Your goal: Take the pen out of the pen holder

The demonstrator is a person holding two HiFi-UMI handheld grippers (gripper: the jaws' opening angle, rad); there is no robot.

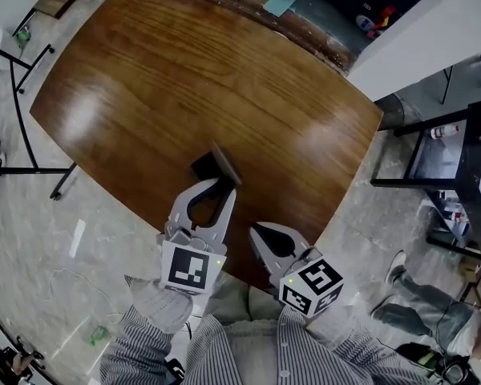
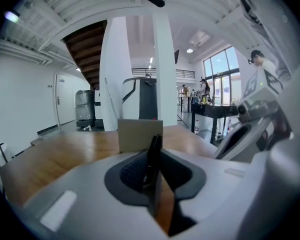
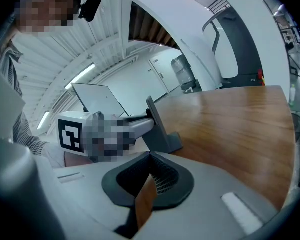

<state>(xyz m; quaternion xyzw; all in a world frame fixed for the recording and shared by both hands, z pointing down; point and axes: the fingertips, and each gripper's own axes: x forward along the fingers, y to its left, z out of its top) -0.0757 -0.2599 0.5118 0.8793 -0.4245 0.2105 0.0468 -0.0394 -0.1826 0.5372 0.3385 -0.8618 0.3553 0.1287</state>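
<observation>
The dark pen holder with a flat leaning board (image 1: pixel 212 165) stands on the shiny brown wooden table (image 1: pixel 184 70), near the person's edge. The left gripper (image 1: pixel 224 184) reaches right up to the holder. Its jaws are nearly together and squeeze a thin dark pen (image 2: pixel 152 156), which stands up just in front of the board. The right gripper (image 1: pixel 258 231) hangs a little away from the holder, its jaws pressed together with nothing in them.
</observation>
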